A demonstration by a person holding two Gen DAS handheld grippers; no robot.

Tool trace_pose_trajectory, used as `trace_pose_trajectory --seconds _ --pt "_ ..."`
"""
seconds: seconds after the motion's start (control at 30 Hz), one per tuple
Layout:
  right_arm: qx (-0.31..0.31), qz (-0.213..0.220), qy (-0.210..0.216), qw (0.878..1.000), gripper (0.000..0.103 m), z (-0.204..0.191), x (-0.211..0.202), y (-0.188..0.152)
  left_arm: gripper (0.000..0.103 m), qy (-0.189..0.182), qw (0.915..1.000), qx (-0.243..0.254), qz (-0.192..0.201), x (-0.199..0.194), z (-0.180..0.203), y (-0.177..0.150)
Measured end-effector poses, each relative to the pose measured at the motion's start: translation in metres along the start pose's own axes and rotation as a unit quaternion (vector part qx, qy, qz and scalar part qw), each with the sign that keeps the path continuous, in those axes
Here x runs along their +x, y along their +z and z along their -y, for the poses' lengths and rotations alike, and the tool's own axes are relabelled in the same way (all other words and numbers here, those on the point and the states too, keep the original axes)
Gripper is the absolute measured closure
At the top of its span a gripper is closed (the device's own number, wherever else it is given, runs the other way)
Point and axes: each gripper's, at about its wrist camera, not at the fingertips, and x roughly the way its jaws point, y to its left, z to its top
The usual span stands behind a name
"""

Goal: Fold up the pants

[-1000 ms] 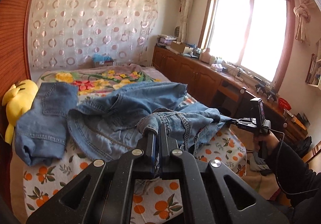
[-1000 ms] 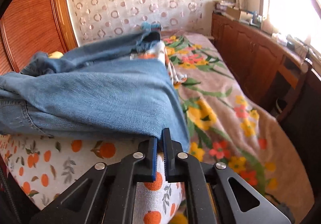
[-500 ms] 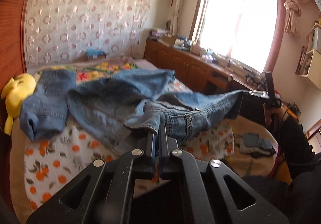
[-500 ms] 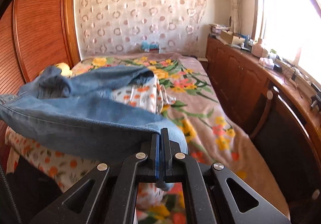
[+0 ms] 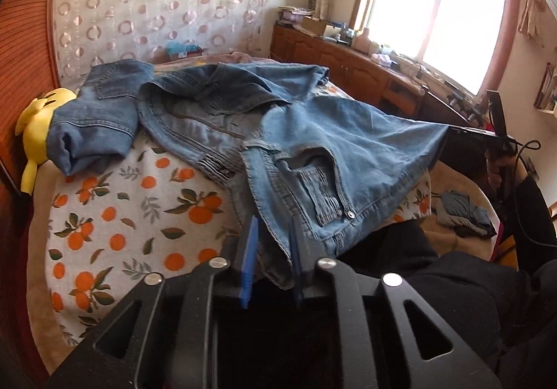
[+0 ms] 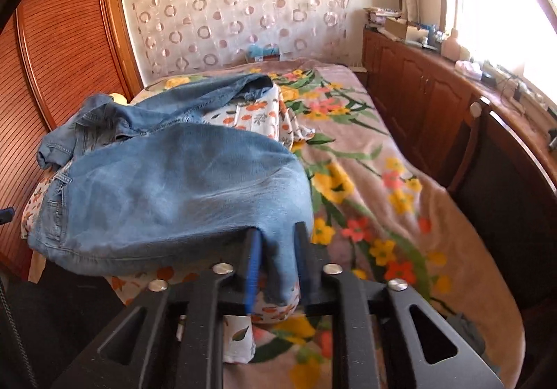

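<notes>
A pair of blue denim pants lies spread across the near end of a bed, over an orange-print sheet. The denim looks soft, fairly heavy and floppy; thick seams, waistband and hems seem the surest places to pinch. The left gripper and right gripper have just been opening: their fingers stand slightly apart, an edge of cloth hanging loose between them, not pinched. Another denim garment and a yellow plush toy lie beyond.
</notes>
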Motion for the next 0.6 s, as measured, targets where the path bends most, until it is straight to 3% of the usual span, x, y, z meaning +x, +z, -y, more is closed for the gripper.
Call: trace_pose_trajectory --seconds 0.13,0.33,0.47,0.6 --pt "-0.005 0.008 -0.004 1.0 0.079 -0.004 -0.003 -0.005 0.057 0.011 0.9998 -0.011 0.012 0.001 -0.01 0.007" --pt "0.0 0.027 -0.015 1.0 0.078 -0.006 -0.016 -0.01 0.055 0.02 0.9995 -0.021 0.012 0.009 -0.015 0.011" --pt "0.002 0.05 -0.028 0.998 0.067 -0.008 -0.03 -0.01 0.053 0.025 0.9993 -0.024 0.009 0.012 -0.019 0.011" --pt "0.0 0.056 -0.022 0.998 0.06 -0.017 -0.026 -0.01 0.024 0.033 0.9989 -0.026 0.018 0.013 -0.023 0.012"
